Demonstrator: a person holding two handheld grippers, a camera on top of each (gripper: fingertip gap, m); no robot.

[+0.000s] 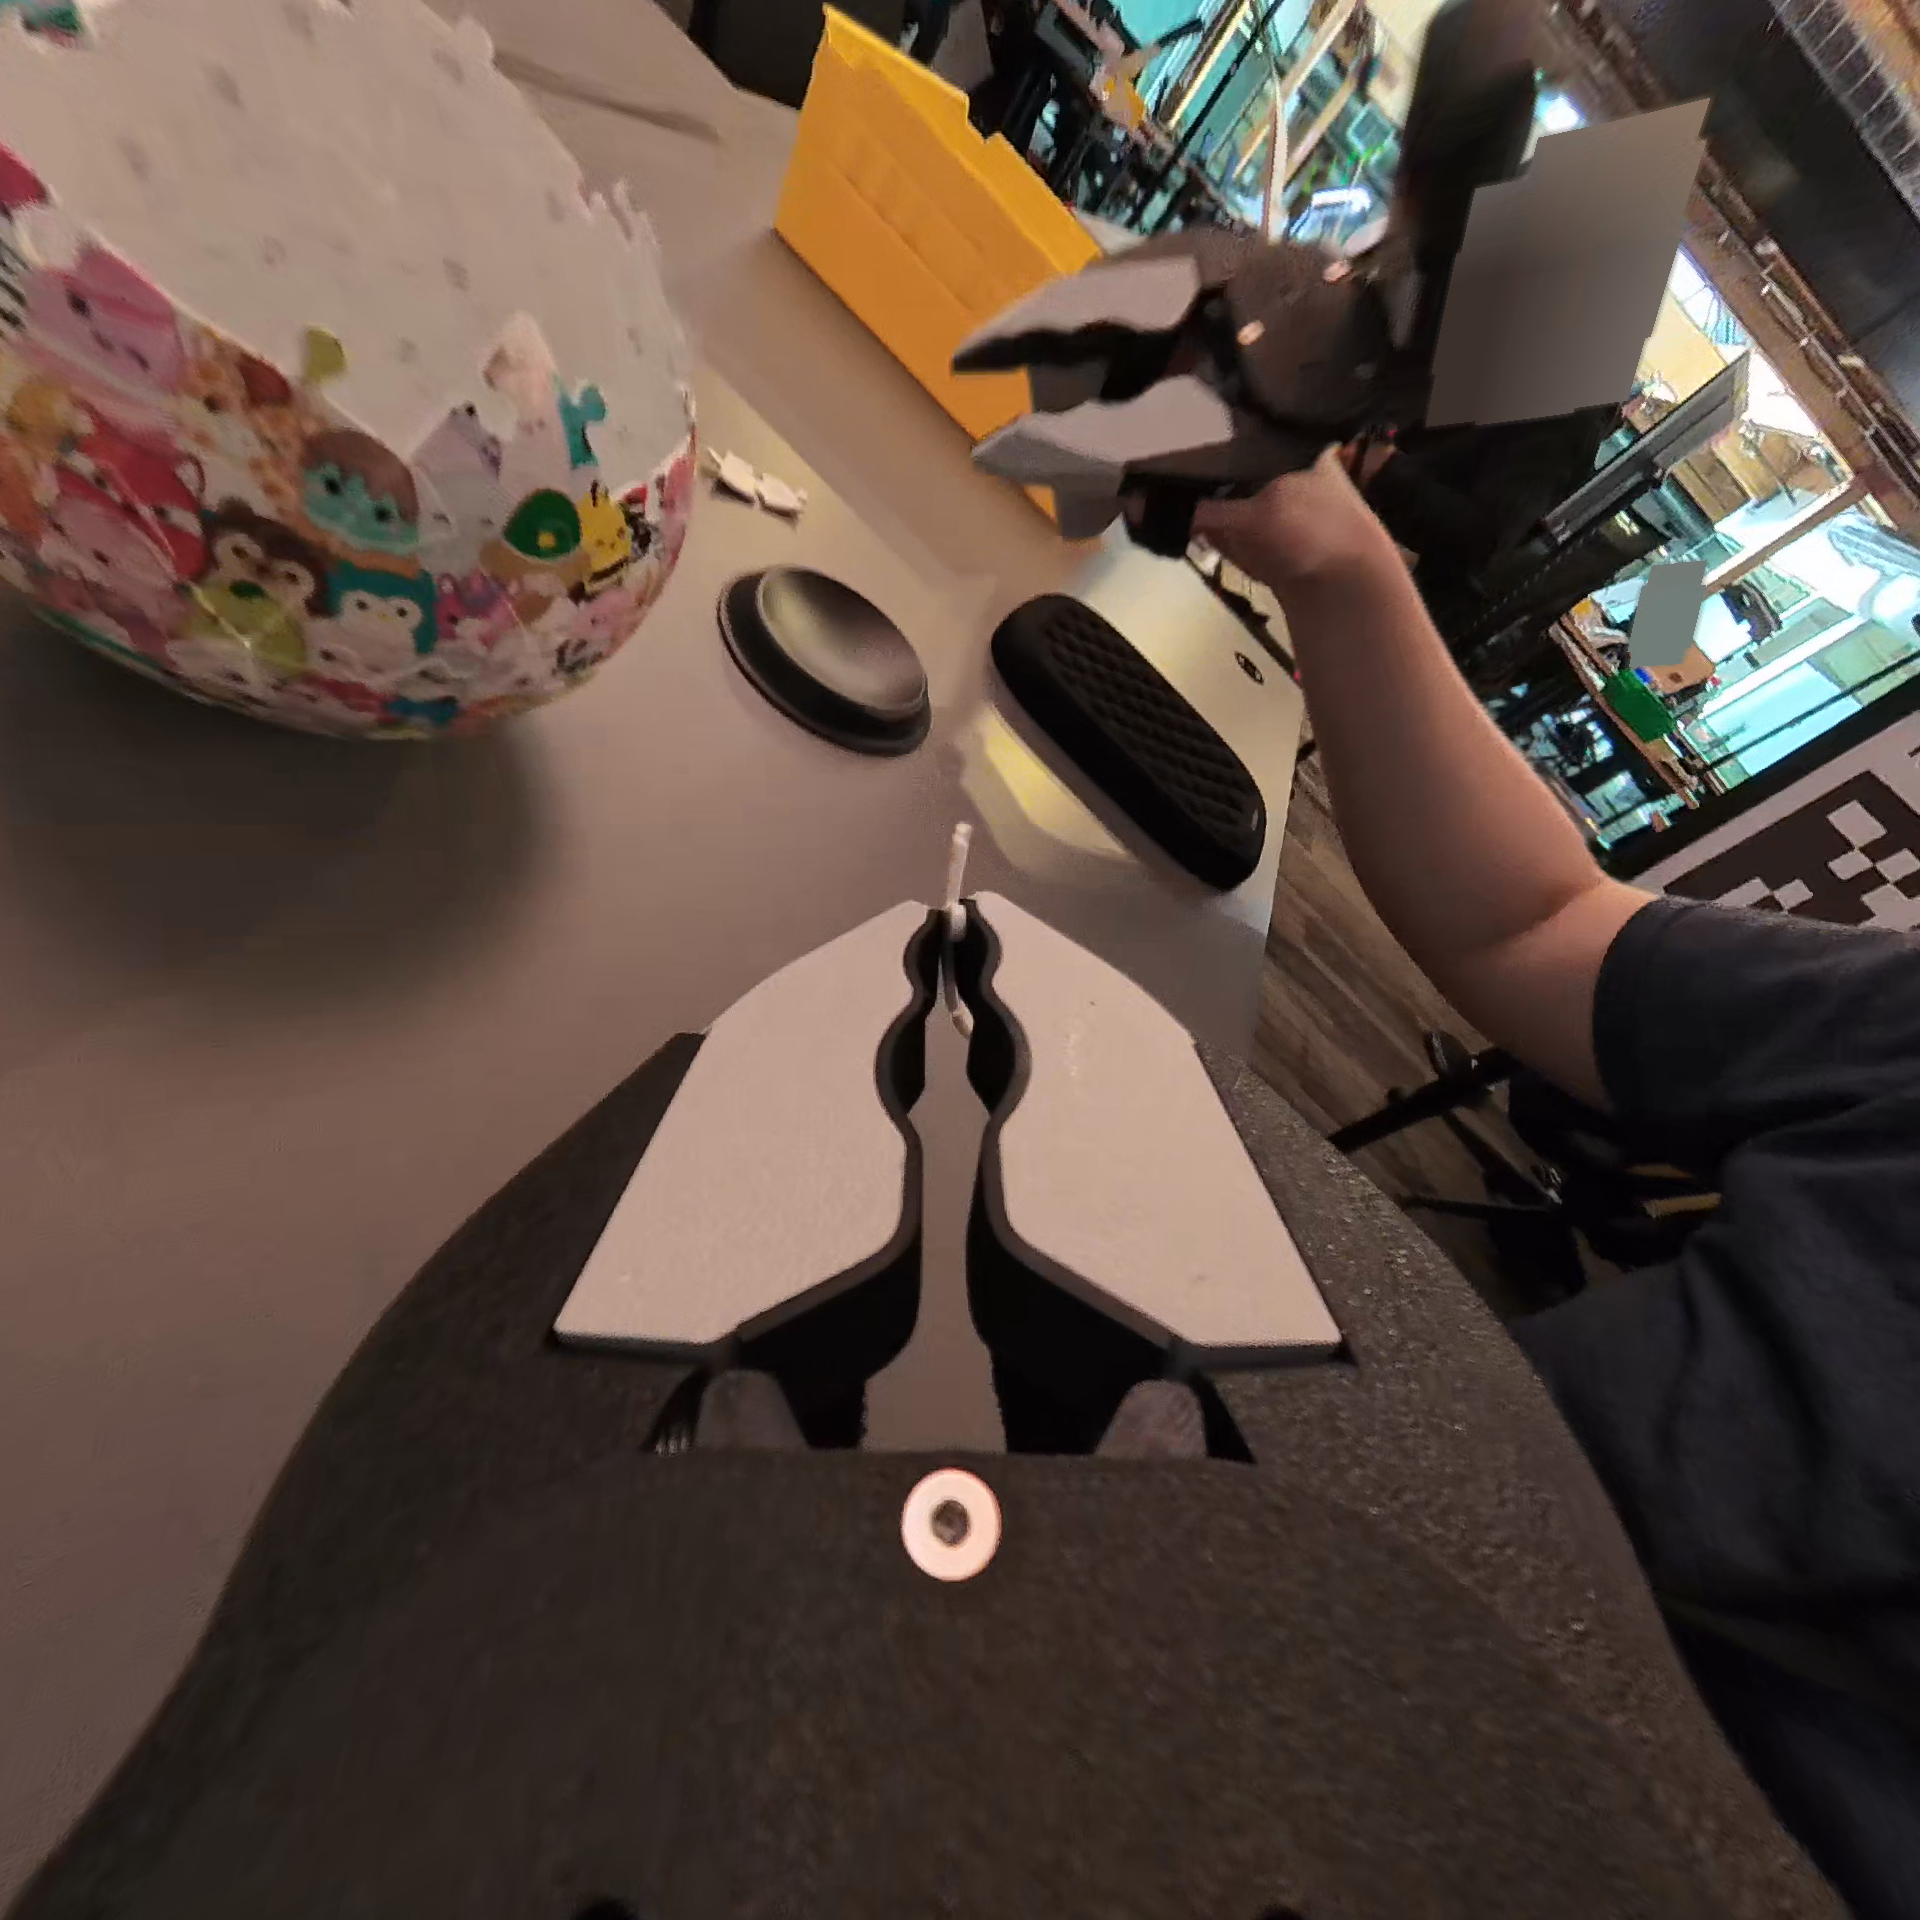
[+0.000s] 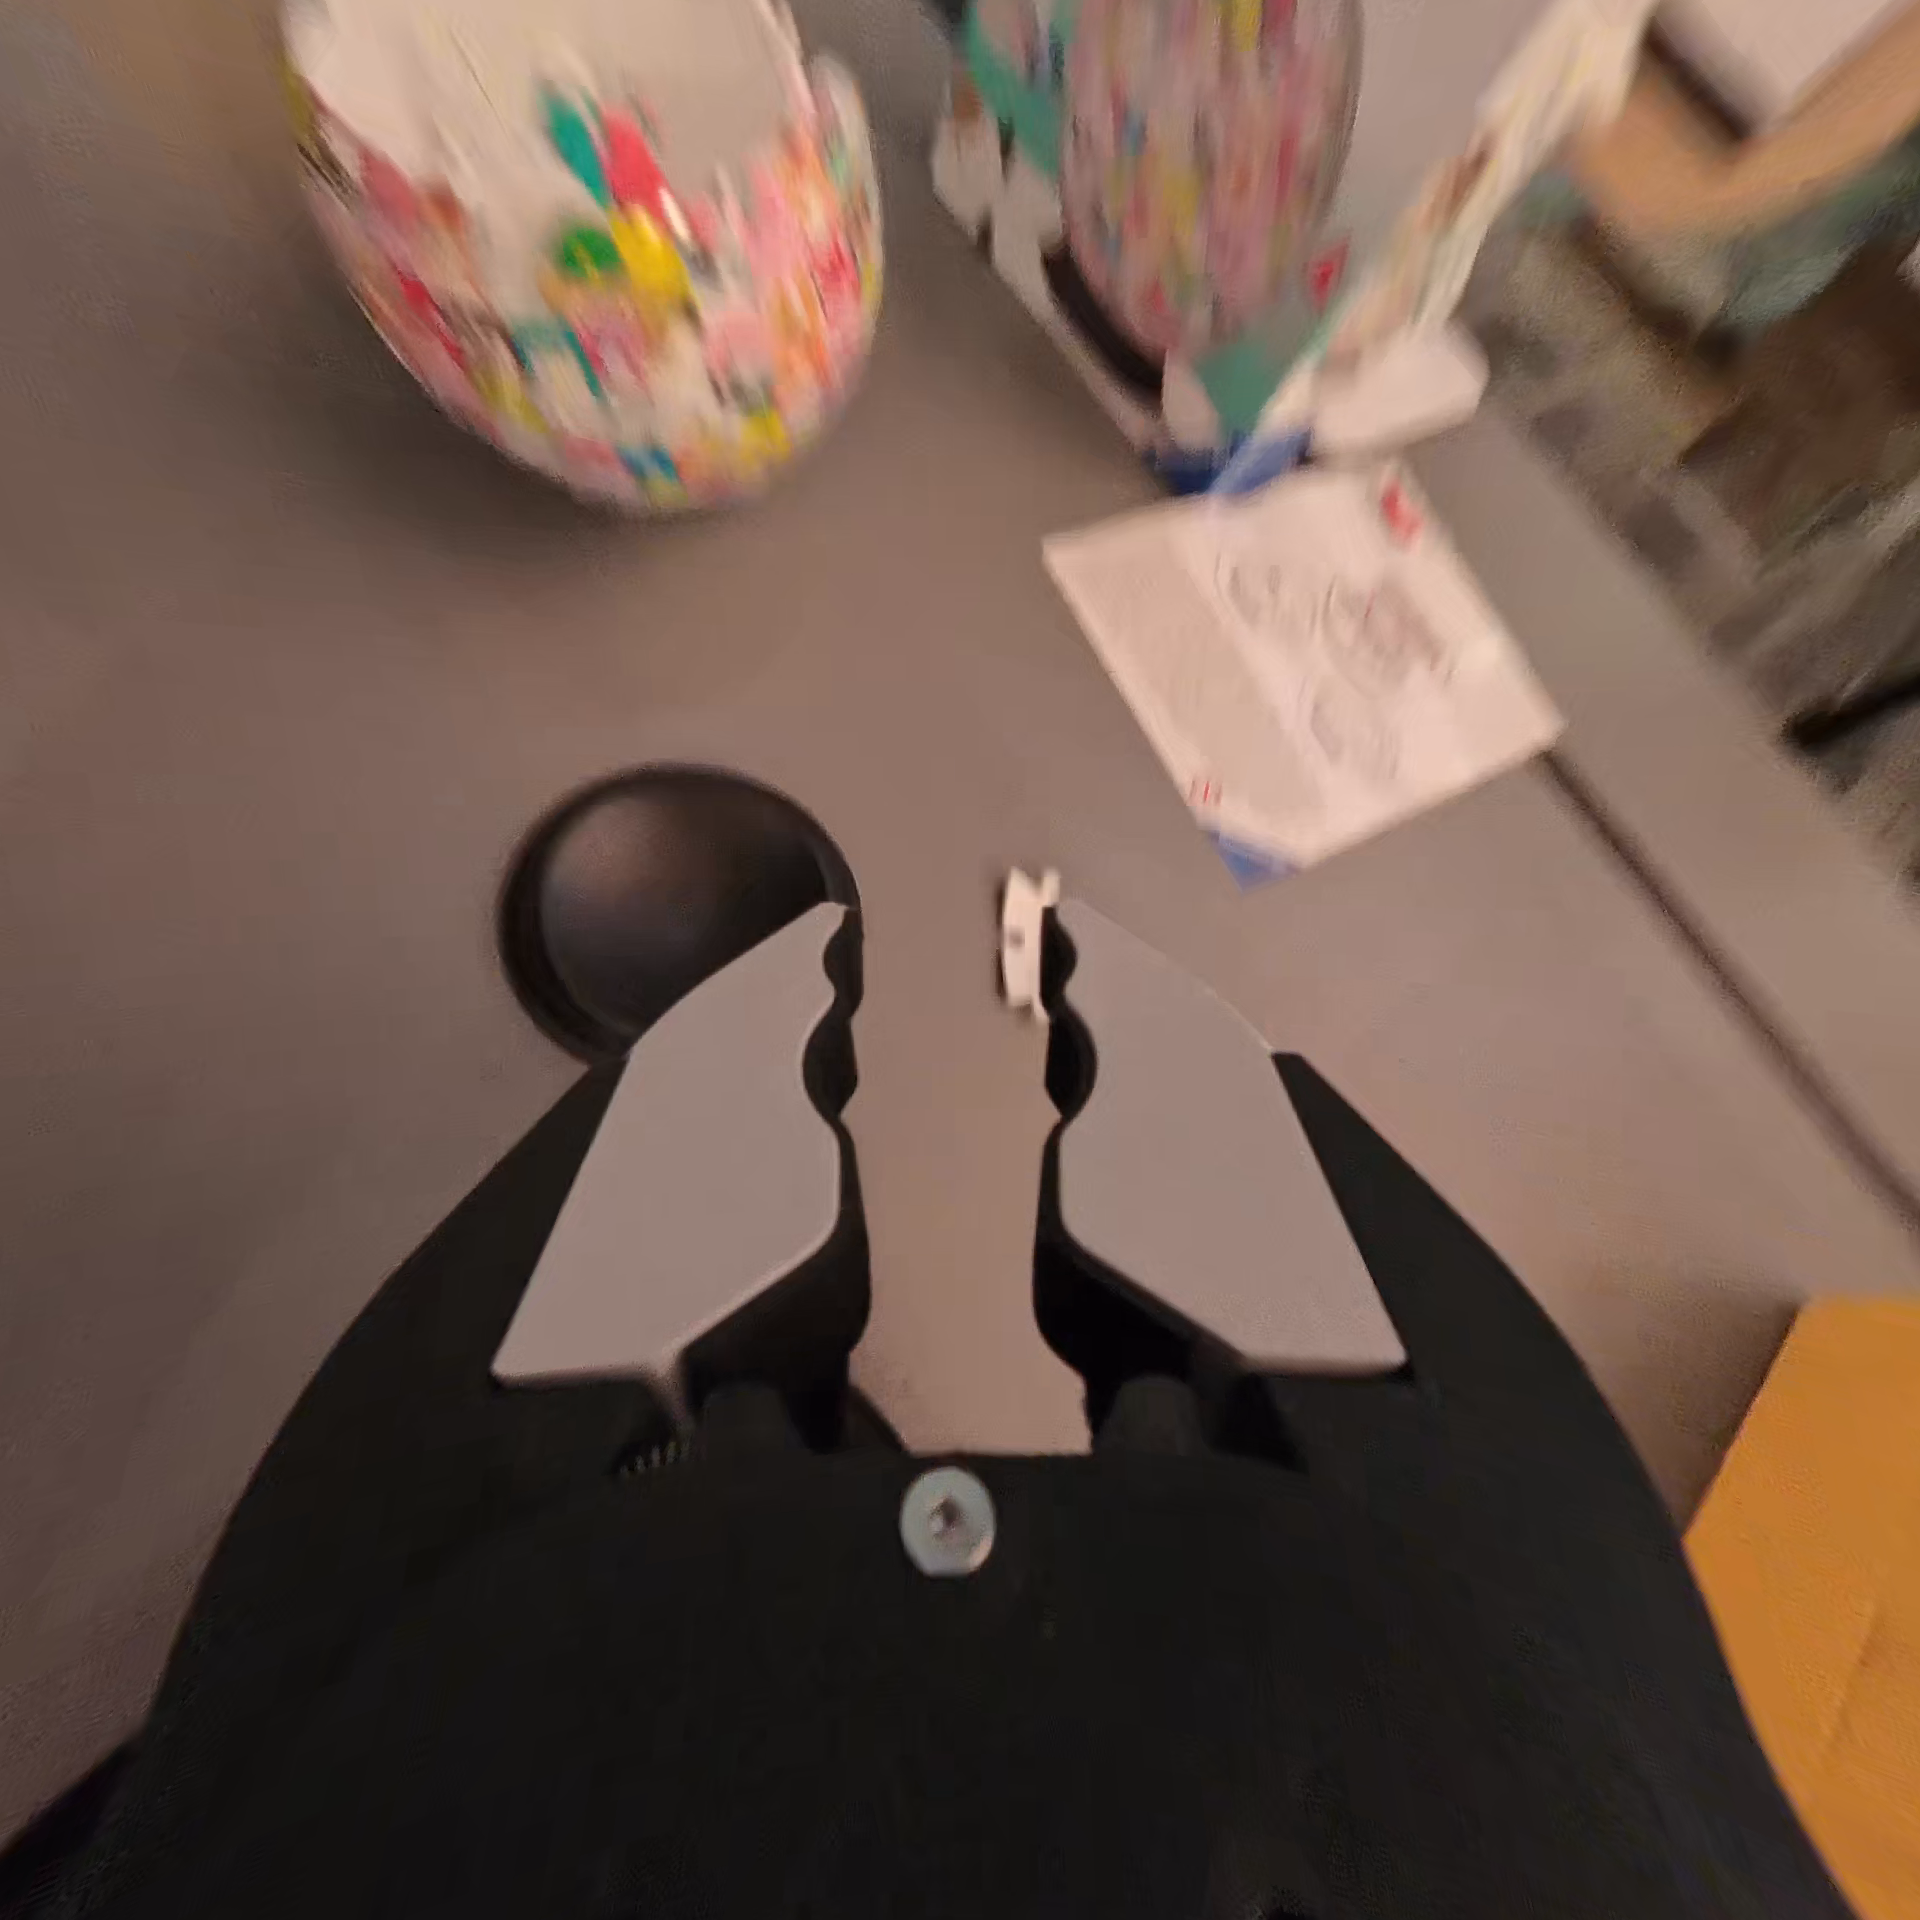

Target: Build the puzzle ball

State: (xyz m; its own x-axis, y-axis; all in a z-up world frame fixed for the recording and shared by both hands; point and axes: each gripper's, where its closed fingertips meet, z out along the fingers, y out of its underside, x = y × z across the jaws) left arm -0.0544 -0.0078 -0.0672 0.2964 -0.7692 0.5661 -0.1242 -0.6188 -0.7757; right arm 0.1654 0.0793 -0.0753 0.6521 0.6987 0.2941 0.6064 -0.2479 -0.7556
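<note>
Nearest the left wrist lens: left gripper, grey fingers pinched together on a thin white puzzle piece that stands edge-on at the tips, poking out a little beyond them. Below and beyond, grey table. Up to the left, resting on the table, the half-built puzzle ball: a bowl of colourful cartoon-printed pieces with a jagged rim and white inside. Between ball and gripper tips, a round black grommet cap set in the tabletop; just right of it, a black ridged oblong pad near the table edge. Two small white loose pieces farther back, in front of a yellow bin. Held up in the air at upper right by a bare-armed hand, the right gripper, fingers parted by a narrow gap.

From the right wrist view, heavily blurred: right gripper with fingers set apart, table showing between them; a small white piece against the inner face of the right-hand fingertip, touching that finger only, clear of the other. Black grommet cap beside the left-hand finger. Ball shell farther off at upper left. At upper right, a second colourful curved section, a white printed sheet flat on the table, a yellow bin corner at lower right.
</note>
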